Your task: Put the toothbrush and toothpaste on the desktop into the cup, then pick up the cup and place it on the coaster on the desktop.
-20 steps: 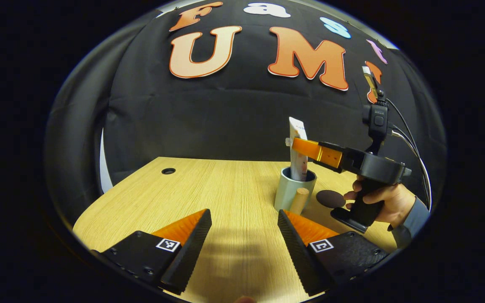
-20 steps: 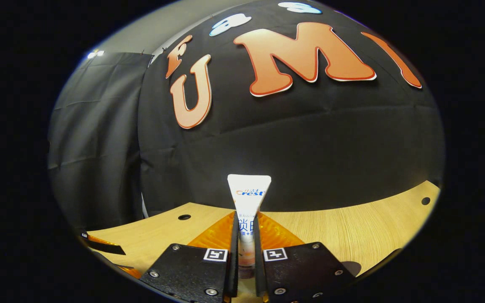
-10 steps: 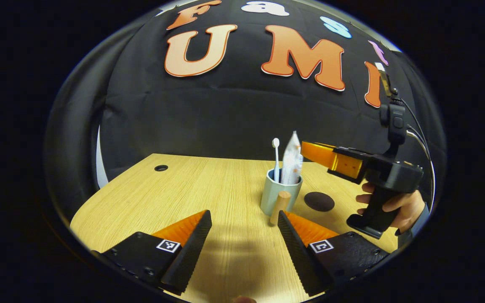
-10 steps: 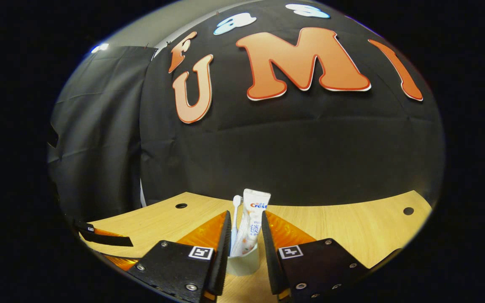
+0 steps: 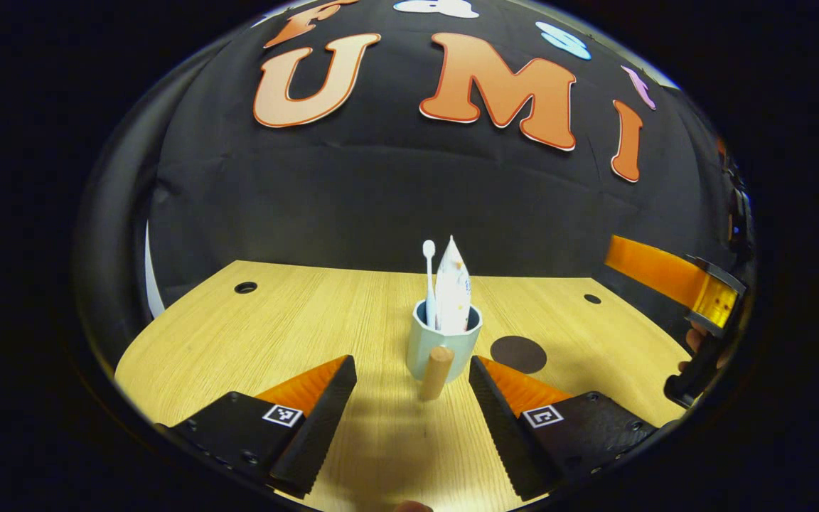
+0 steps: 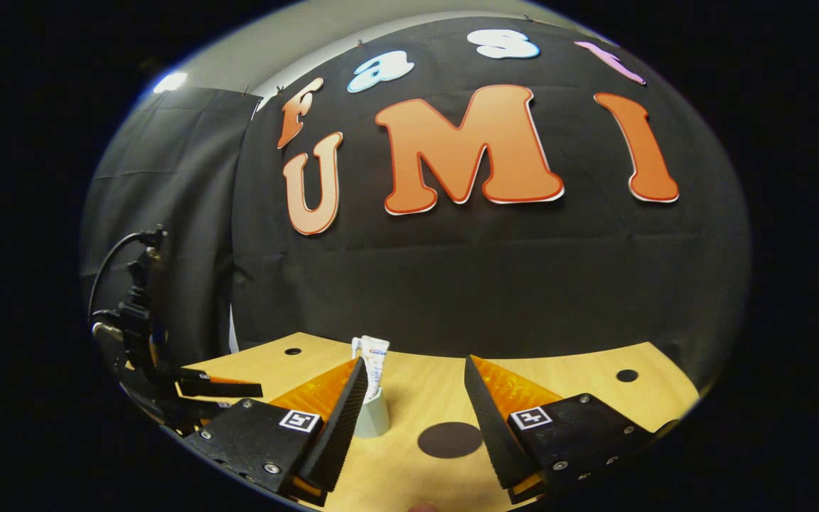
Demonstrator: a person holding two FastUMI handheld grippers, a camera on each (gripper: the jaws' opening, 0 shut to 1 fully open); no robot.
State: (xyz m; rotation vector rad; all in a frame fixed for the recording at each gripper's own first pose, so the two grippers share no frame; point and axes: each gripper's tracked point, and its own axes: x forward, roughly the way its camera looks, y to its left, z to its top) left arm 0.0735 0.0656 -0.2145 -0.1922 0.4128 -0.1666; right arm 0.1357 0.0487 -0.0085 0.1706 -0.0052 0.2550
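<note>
A pale blue-green cup (image 5: 444,346) with a wooden peg handle (image 5: 437,372) stands on the desk. A white toothbrush (image 5: 429,281) and a white toothpaste tube (image 5: 452,288) stand upright in it. My left gripper (image 5: 413,380) is open, its fingers either side of the cup and just short of it. A dark round coaster (image 5: 517,353) lies to the cup's right. In the right gripper view my right gripper (image 6: 413,398) is open and drawn back; the cup (image 6: 372,416) sits by its left finger, the toothpaste (image 6: 375,364) rises from it, and the coaster (image 6: 450,439) lies between the fingers.
The light wooden desk (image 5: 274,334) has small round cable holes (image 5: 245,287) near its back edge. The right gripper (image 5: 676,281) and the hand holding it show at the far right of the left gripper view. The left gripper (image 6: 196,390) shows at the left of the right gripper view.
My right gripper let go of the toothpaste into the cup, opened wide and pulled back to the right. My left gripper came closer to the cup, which now lies between its fingertips' line.
</note>
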